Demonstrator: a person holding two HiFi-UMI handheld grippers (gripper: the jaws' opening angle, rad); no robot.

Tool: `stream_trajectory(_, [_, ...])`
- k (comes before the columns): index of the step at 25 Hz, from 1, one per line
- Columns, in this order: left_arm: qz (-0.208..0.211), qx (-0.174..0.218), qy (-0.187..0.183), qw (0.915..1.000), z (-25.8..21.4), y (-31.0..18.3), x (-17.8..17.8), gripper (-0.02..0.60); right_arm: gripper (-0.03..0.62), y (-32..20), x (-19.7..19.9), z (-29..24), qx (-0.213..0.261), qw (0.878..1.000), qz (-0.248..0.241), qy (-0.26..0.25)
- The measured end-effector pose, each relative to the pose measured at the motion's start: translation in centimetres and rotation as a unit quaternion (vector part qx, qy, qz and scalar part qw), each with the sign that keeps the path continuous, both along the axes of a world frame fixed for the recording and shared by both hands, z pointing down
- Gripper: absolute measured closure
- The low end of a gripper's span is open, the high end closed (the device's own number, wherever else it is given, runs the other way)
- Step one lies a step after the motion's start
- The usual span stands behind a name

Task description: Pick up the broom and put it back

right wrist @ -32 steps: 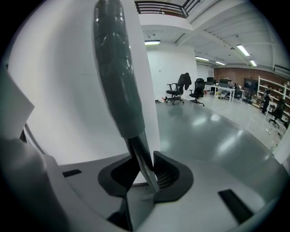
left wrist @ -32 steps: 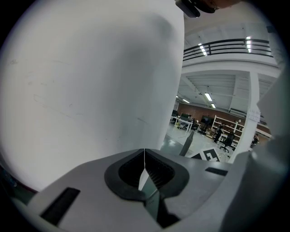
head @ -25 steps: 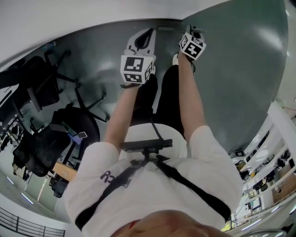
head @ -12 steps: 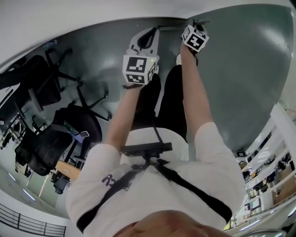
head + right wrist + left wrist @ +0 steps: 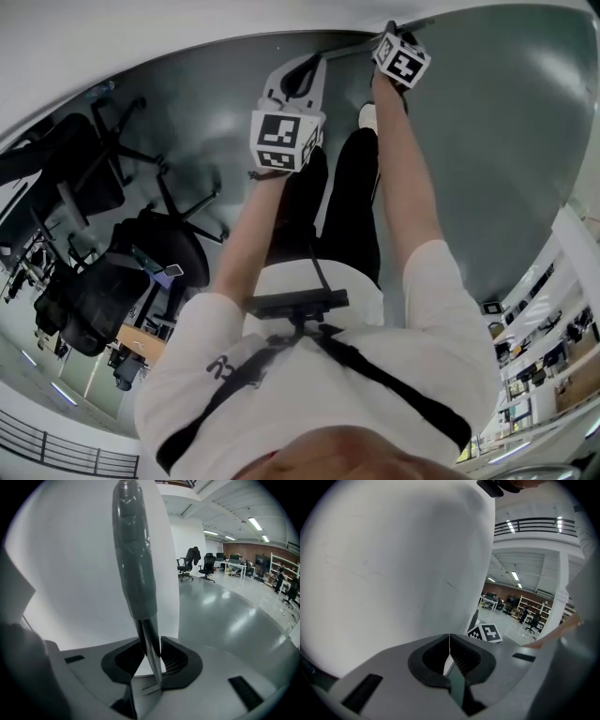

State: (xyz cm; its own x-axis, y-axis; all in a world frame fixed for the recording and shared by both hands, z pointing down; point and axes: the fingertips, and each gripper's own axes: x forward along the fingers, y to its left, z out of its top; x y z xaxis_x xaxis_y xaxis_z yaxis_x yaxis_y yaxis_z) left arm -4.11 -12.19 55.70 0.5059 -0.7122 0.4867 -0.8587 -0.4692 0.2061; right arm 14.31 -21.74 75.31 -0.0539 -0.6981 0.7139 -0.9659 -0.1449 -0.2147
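Observation:
The broom shows only by its handle (image 5: 135,559), a grey sleeved grip over a thin metal pole, standing upright in front of a white wall (image 5: 70,573). My right gripper (image 5: 150,656) is shut on the metal pole just below the grip. In the head view the right gripper (image 5: 392,37) is stretched far forward by the base of the wall, its marker cube (image 5: 403,59) on top. My left gripper (image 5: 302,67) is held beside it, nearer the body. Its jaws (image 5: 449,654) are shut with nothing between them. The broom's head is hidden.
Black office chairs (image 5: 112,216) stand to the left on the grey floor (image 5: 487,141). The white wall (image 5: 141,37) runs across the far side. A white shoe (image 5: 367,116) is below the right arm. Desks and chairs (image 5: 194,559) stand far off in the hall.
The right gripper has moved farther forward toward the wall with the handle still in it. The left gripper has stayed put.

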Motion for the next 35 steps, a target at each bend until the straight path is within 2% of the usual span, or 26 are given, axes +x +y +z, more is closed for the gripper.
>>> stream_trajectory(8, [0.003, 0.0, -0.003, 1.0, 0.4, 0.3, 0.1, 0.569, 0.503, -0.7, 0.0, 0.7, -0.002, 0.999, -0.047, 0.01])
stream_trajectory(18, [0.006, -0.009, -0.004, 0.9999, 1.5, 1.1, 0.8, 0.569, 0.5, -1.1, -0.2, 1.1, 0.007, 0.997, -0.073, -0.005])
stream_trajectory(19, [0.007, -0.009, -0.004, 0.9999, 1.5, 1.1, 0.8, 0.569, 0.492, -1.1, -0.4, 1.1, 0.008, 0.997, -0.077, -0.009])
stream_trajectory(21, [0.008, -0.01, -0.005, 0.9999, 1.5, 1.1, 0.9, 0.569, 0.409, -1.4, -0.8, 1.0, 0.01, 0.996, -0.086, -0.019])
stream_trajectory(22, [0.007, -0.01, -0.005, 0.9999, 1.5, 1.0, 0.9, 0.569, 0.398, -1.5, -1.0, 0.9, 0.012, 0.995, -0.091, -0.024])
stream_trajectory(29, [0.008, -0.014, -0.002, 0.9999, 2.1, 1.2, 1.2, 0.569, 0.342, -1.3, -2.0, 1.0, 0.015, 0.993, -0.116, -0.036])
stream_trajectory(35, [0.006, -0.019, -0.001, 0.9998, 2.7, 1.7, 1.4, 0.569, 0.341, -0.6, -2.2, 1.0, 0.02, 0.991, -0.125, -0.045])
